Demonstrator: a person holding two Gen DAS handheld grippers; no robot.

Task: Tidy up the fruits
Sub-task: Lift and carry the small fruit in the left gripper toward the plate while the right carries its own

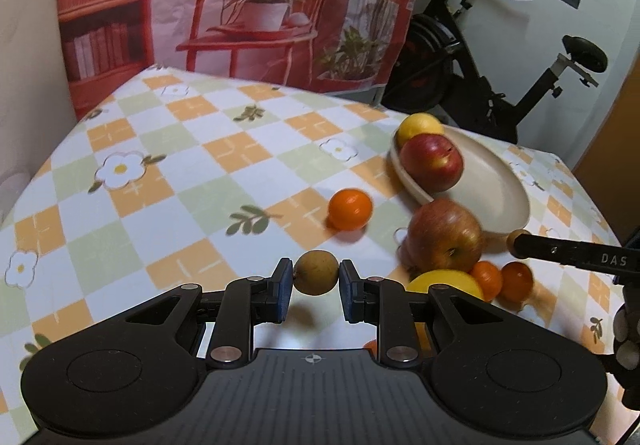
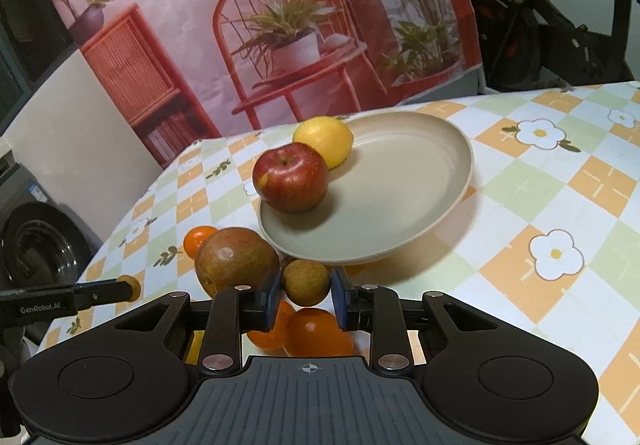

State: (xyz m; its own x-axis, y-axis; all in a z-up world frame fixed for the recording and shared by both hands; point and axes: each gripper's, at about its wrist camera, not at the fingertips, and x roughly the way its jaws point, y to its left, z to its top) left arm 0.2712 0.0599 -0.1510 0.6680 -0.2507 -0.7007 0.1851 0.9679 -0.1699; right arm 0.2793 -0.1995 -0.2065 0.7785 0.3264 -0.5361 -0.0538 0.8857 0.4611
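My left gripper (image 1: 316,277) is shut on a small brown round fruit (image 1: 316,272) and holds it above the checked tablecloth. My right gripper (image 2: 307,287) is shut on a like small brown fruit (image 2: 307,282), just in front of the beige plate (image 2: 420,181). The plate (image 1: 492,181) holds a red apple (image 2: 290,177) and a yellow lemon (image 2: 324,139). Beside the plate lie a large reddish apple (image 2: 236,261), small oranges (image 2: 316,333) and another lemon (image 1: 444,283). One orange (image 1: 350,209) lies apart on the cloth.
The table carries a checked cloth with flowers (image 1: 160,149). A printed backdrop (image 2: 240,25) hangs behind it. An exercise bike (image 1: 500,85) stands past the far right corner. The right gripper's finger (image 1: 568,251) reaches in from the right in the left wrist view.
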